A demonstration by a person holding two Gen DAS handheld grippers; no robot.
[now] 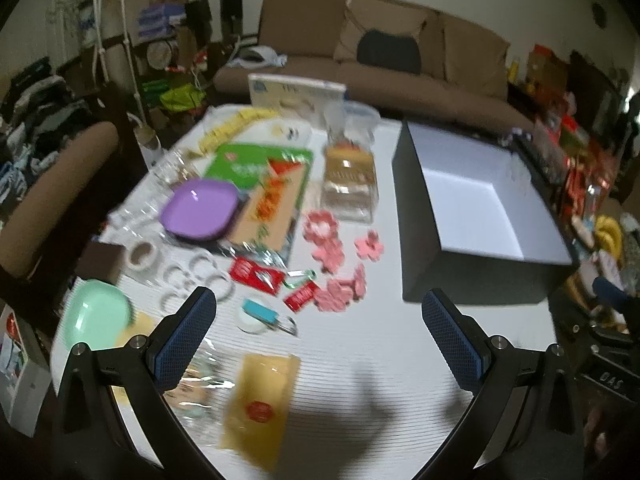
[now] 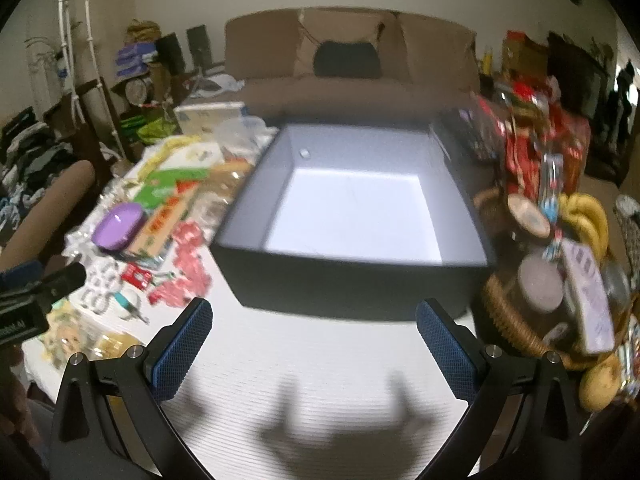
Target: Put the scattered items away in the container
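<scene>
white table [image 1: 360, 360], black box [image 1: 472, 276], purple plate [image 1: 198, 210]

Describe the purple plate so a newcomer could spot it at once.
Start at the big dark box on the white table. Look left past the pink cutouts to the green and tan packets. The purple plate lies at their left edge, the only purple thing there; the other plate is mint green.

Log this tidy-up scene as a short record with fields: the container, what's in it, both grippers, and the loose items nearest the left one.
container: dark box, open top, pale inside
contents: looks empty but for a small pale speck on the far wall
left gripper: open, holding nothing
right gripper: open, holding nothing
near left gripper: yellow packet, pink flower cutouts, mint plate
</scene>
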